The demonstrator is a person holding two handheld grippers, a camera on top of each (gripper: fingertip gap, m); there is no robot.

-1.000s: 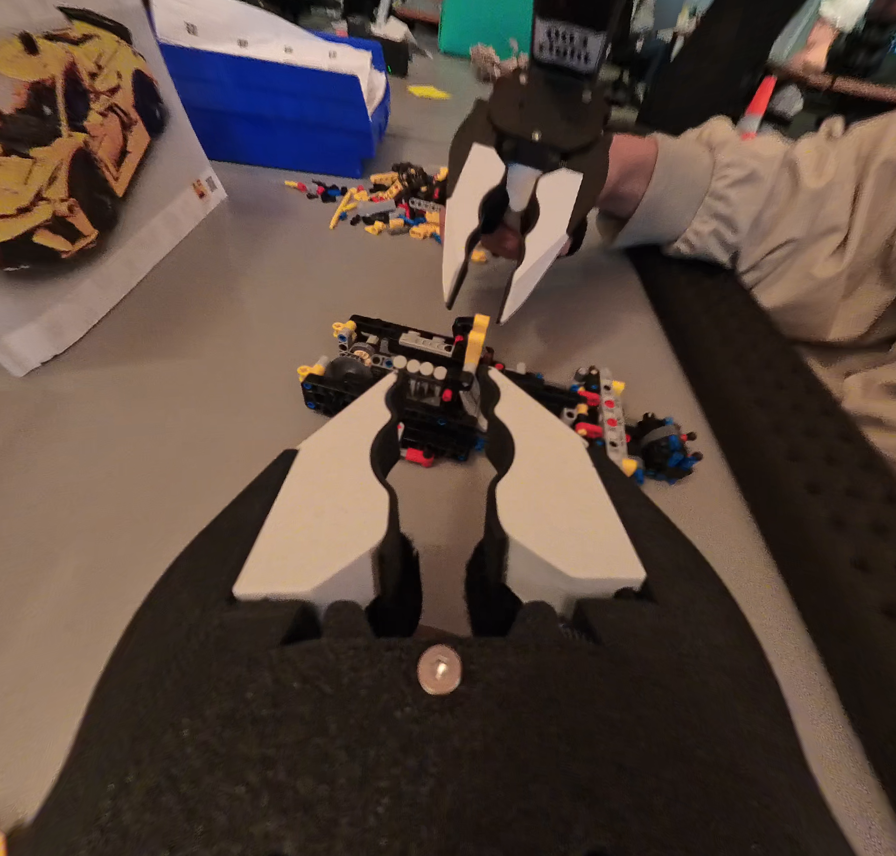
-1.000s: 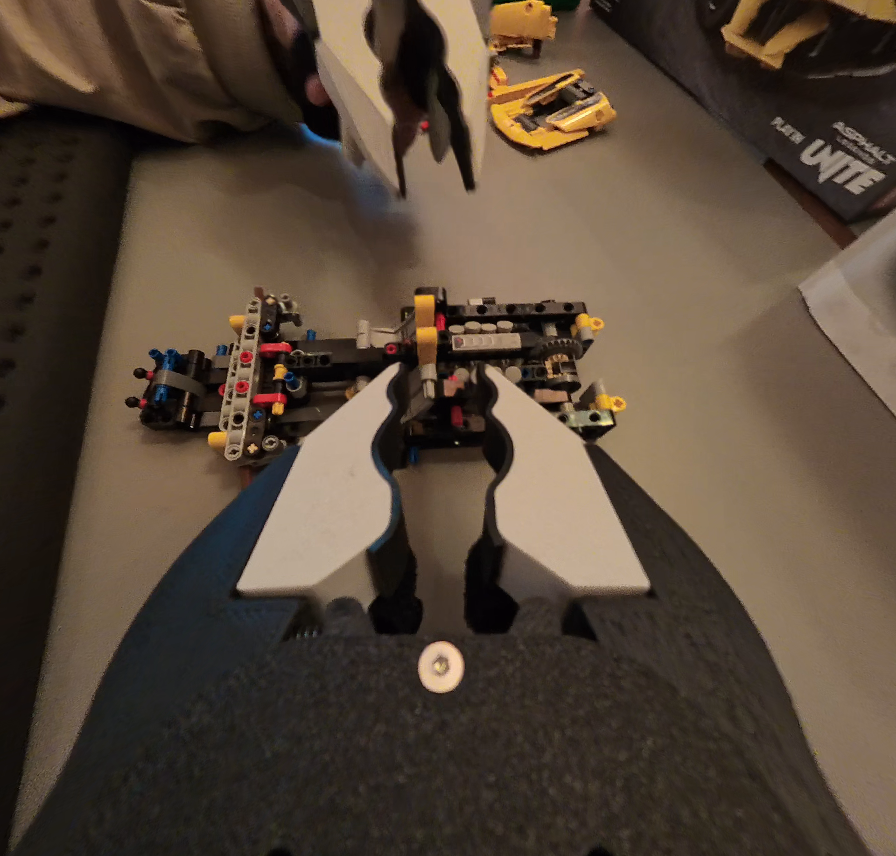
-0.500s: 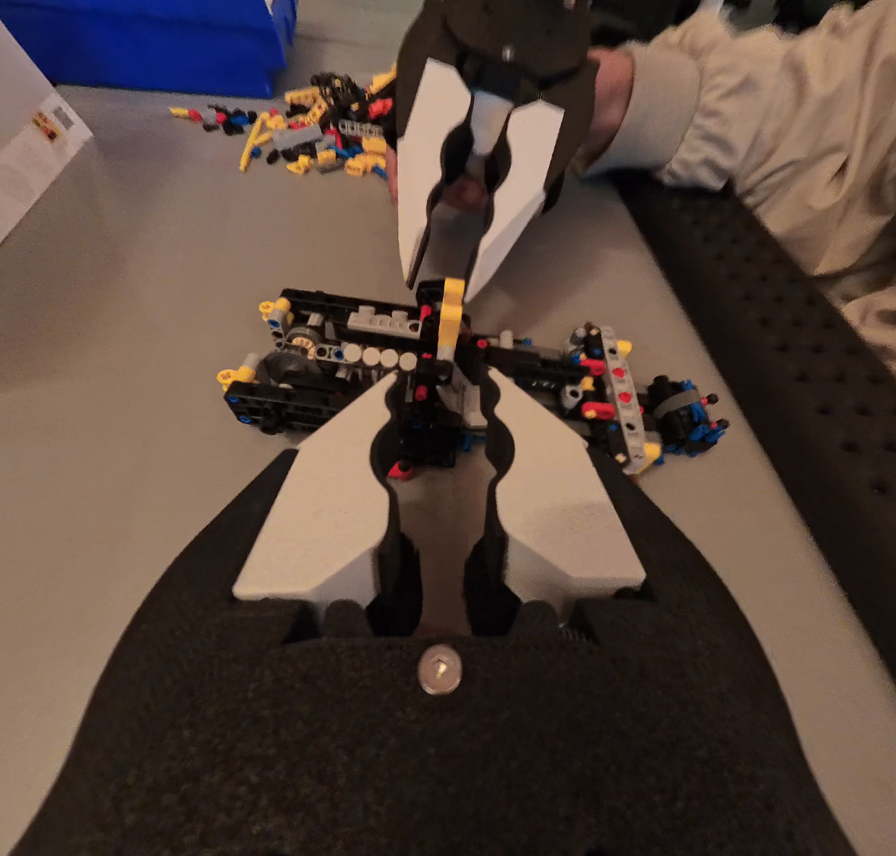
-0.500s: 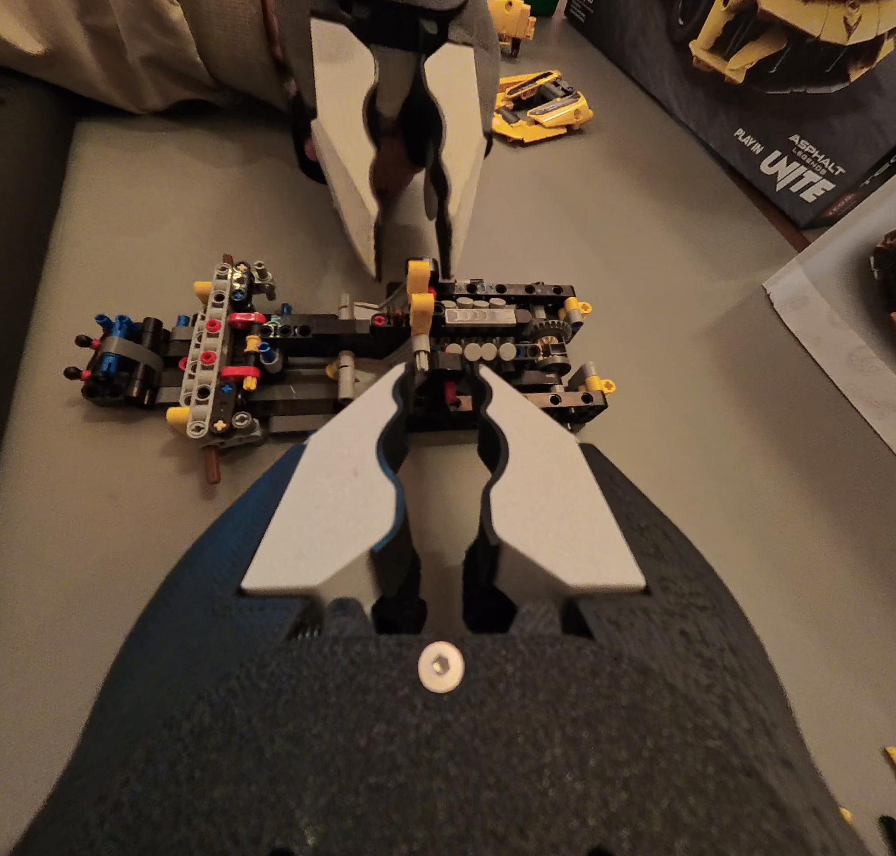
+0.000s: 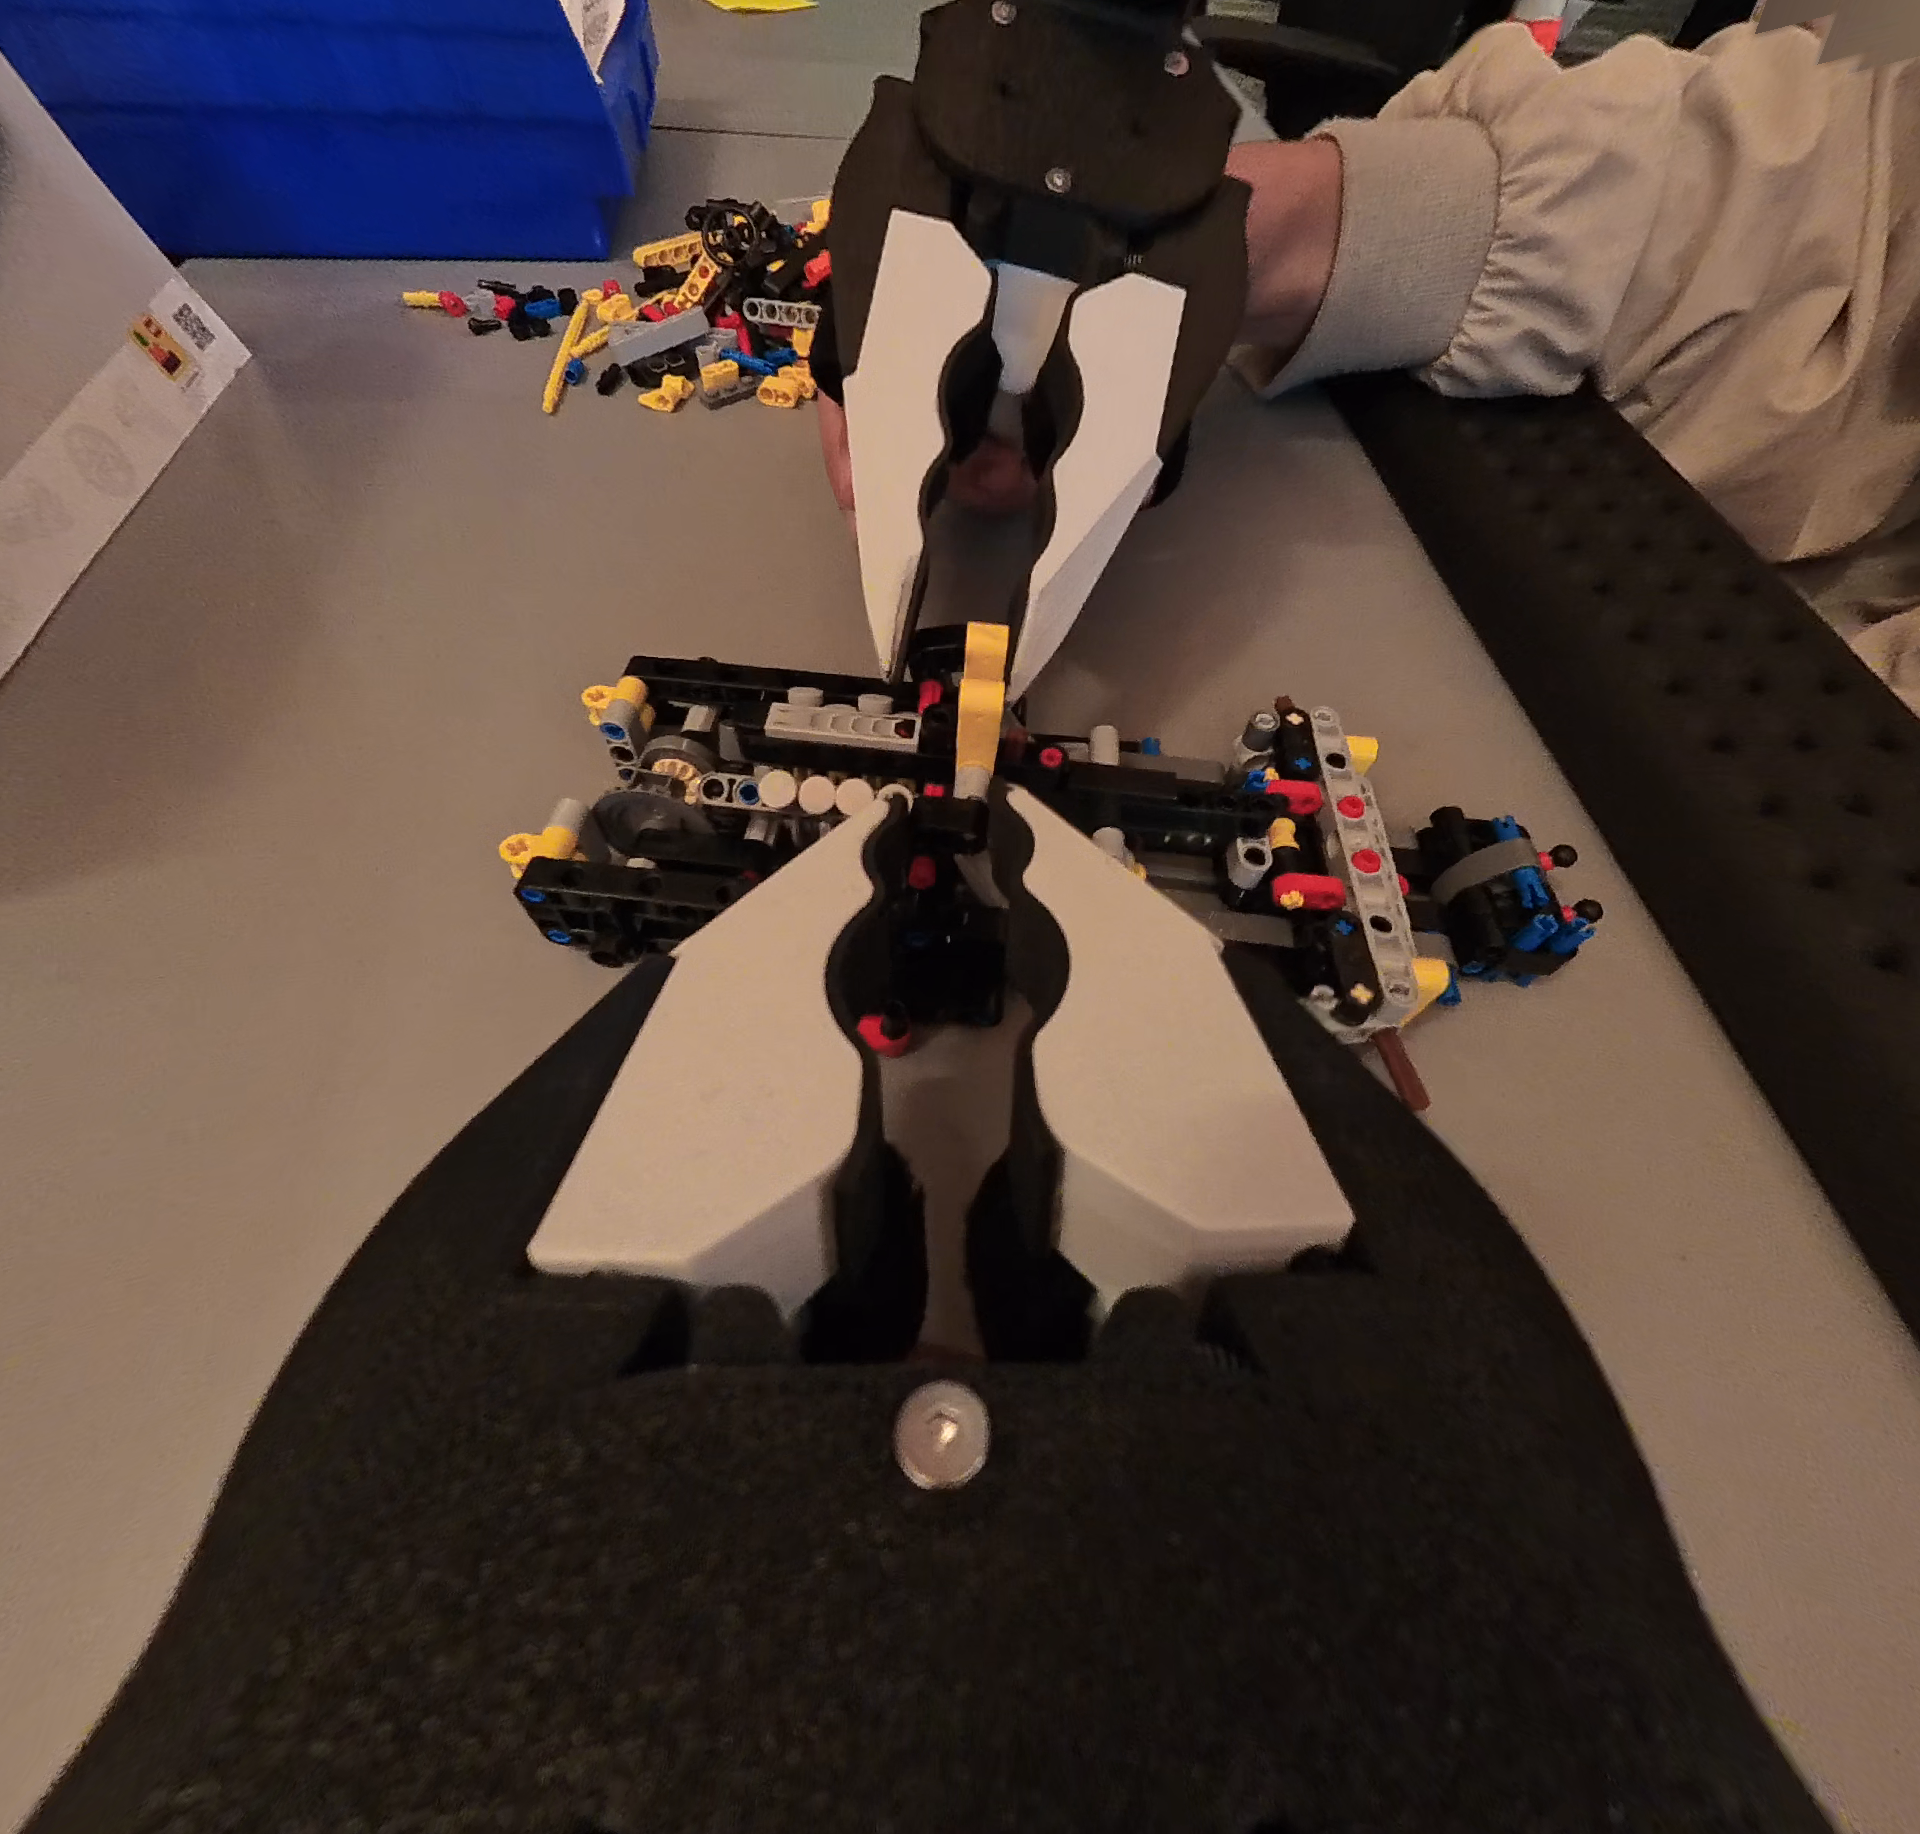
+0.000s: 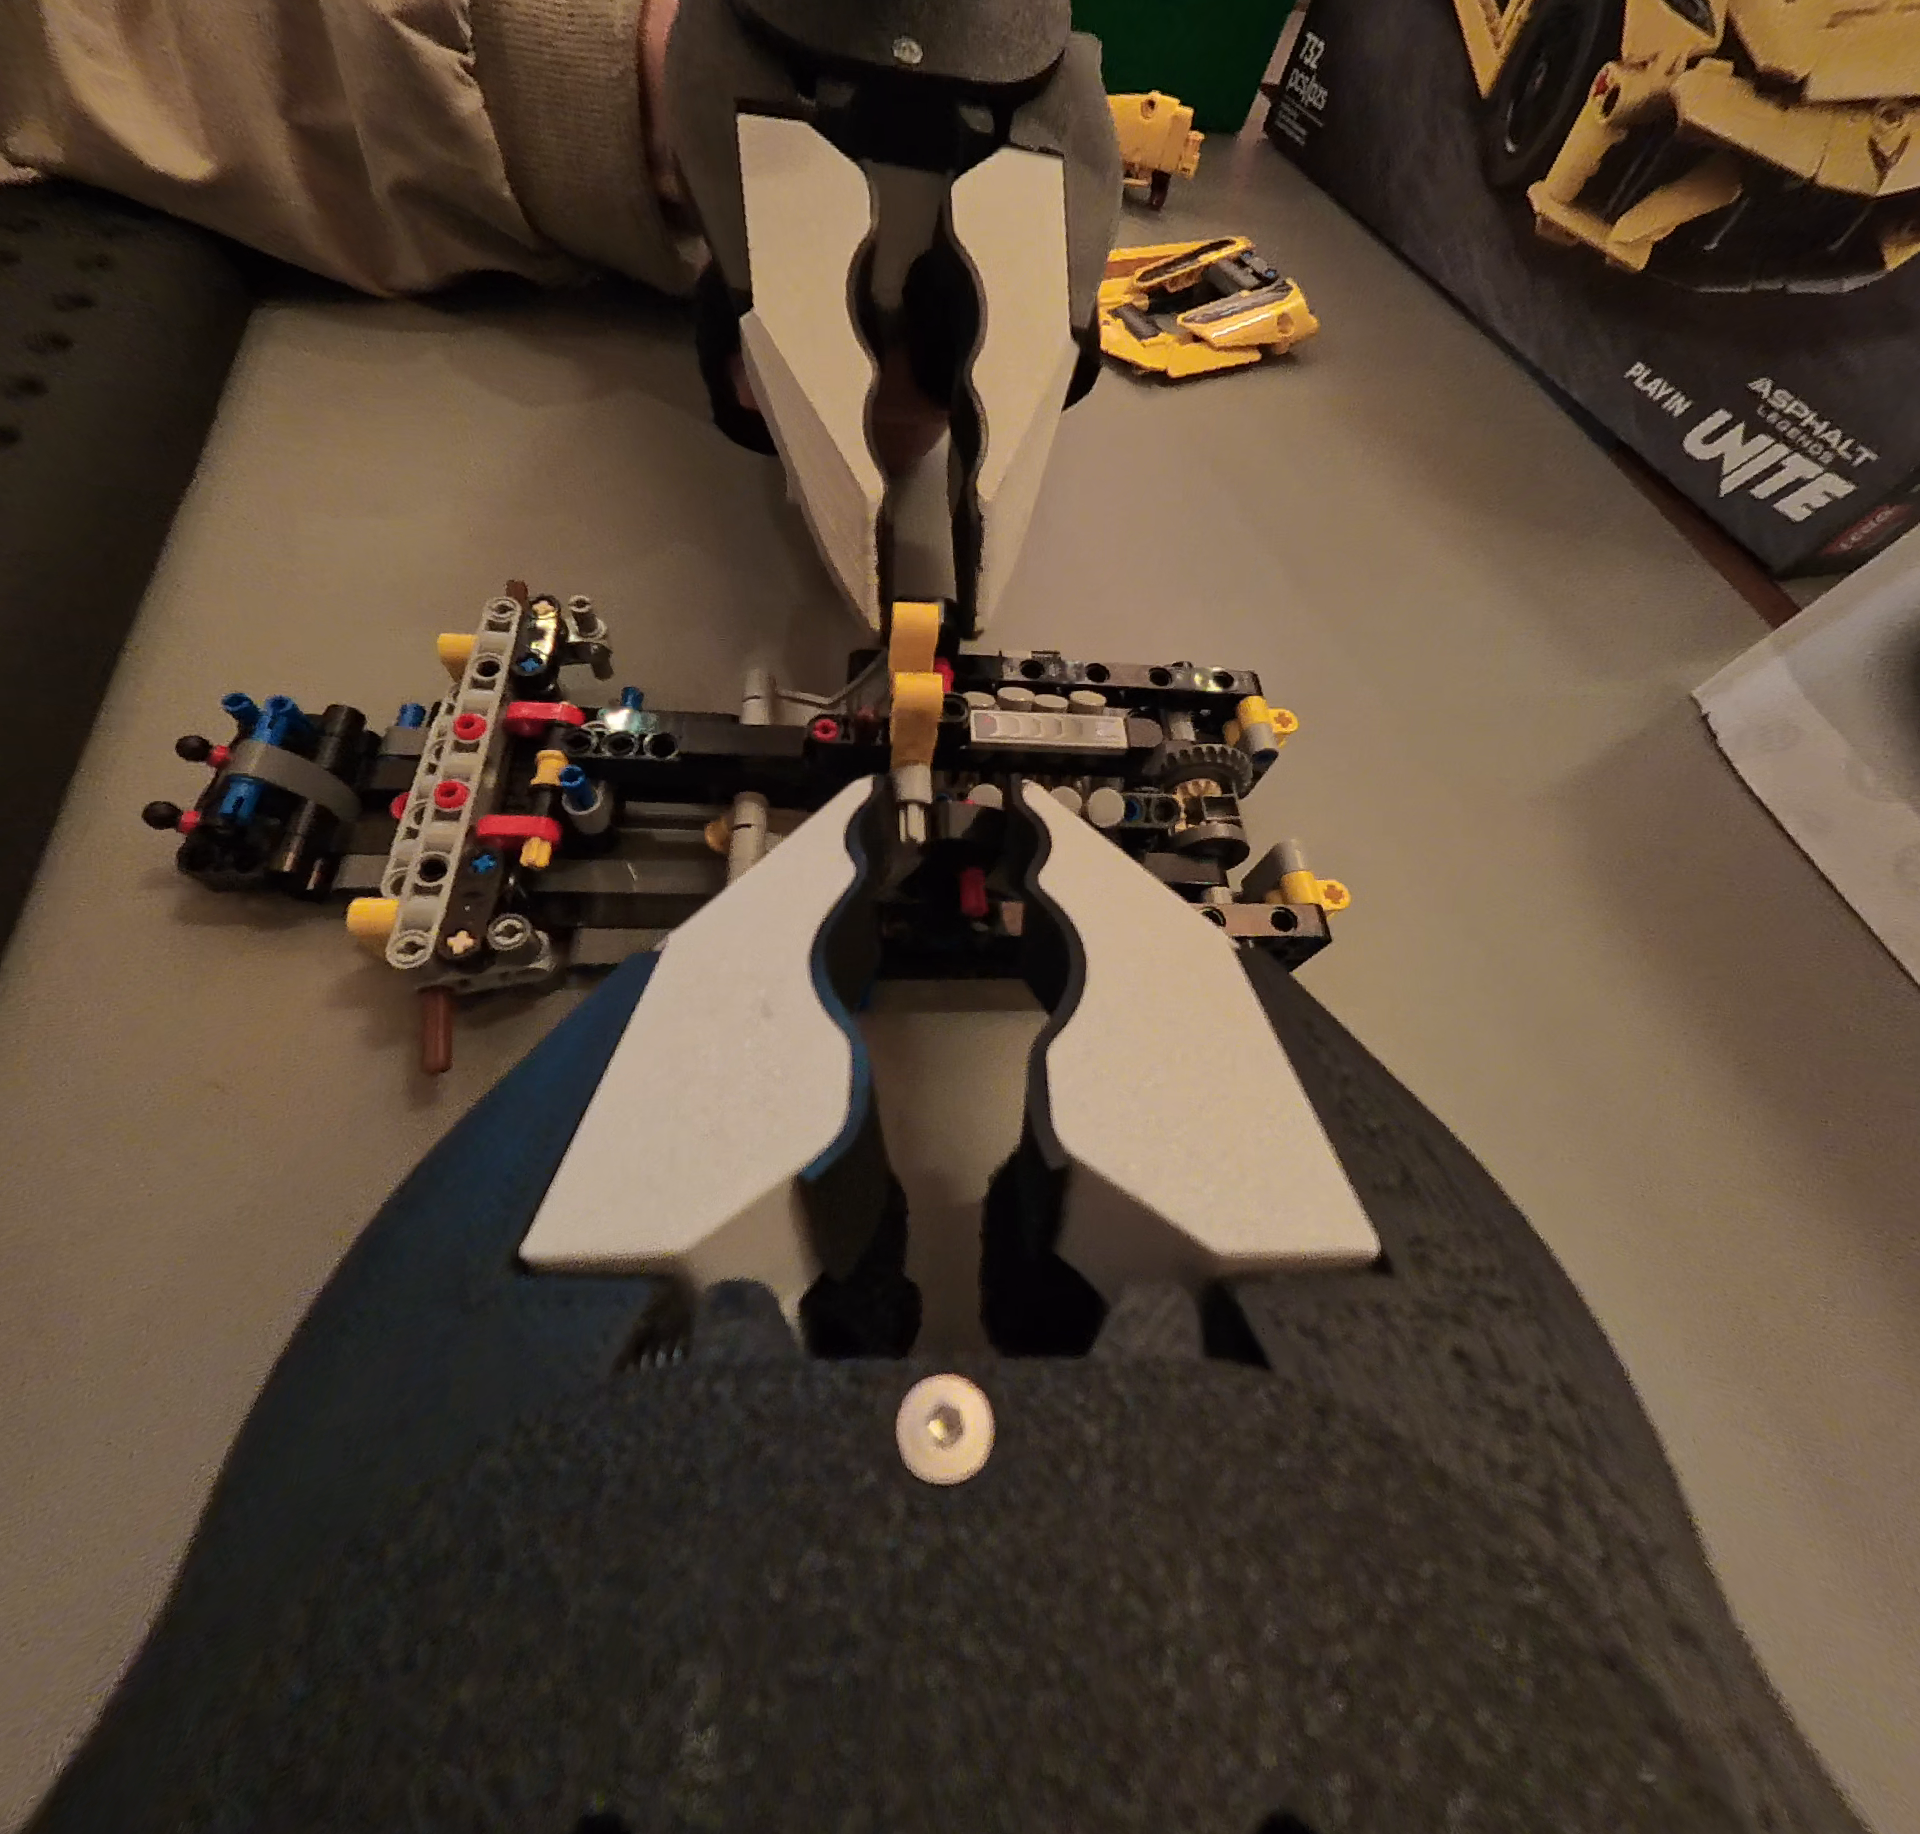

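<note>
A: Since 1 second ago, what moved?
B: The right gripper (image 5: 951, 678) came down; its fingers (image 5: 888, 454) now flank the yellow upright piece (image 5: 982, 688) on the brick-built chassis (image 5: 1039, 808).
A: And the left gripper (image 6: 925, 631)?
B: Closer too.

The long brick-built toy chassis (image 5: 1039, 828) is mostly black, dotted with red, blue and yellow pins, crossed by a pale grey holed beam (image 5: 1361, 849) and topped by an upright yellow piece (image 5: 980, 704). It lies on a plain grey tabletop (image 5: 312, 641) beside a dark perforated strip (image 5: 1714, 641). Both tools have white fingers (image 5: 727, 1088) on speckled black bodies; farther off are a blue bin (image 5: 312, 122), a dark box picturing a yellow car (image 6: 1662, 174), loose multicoloured pieces (image 5: 665, 330) and a beige sleeve (image 5: 1610, 226).
</note>
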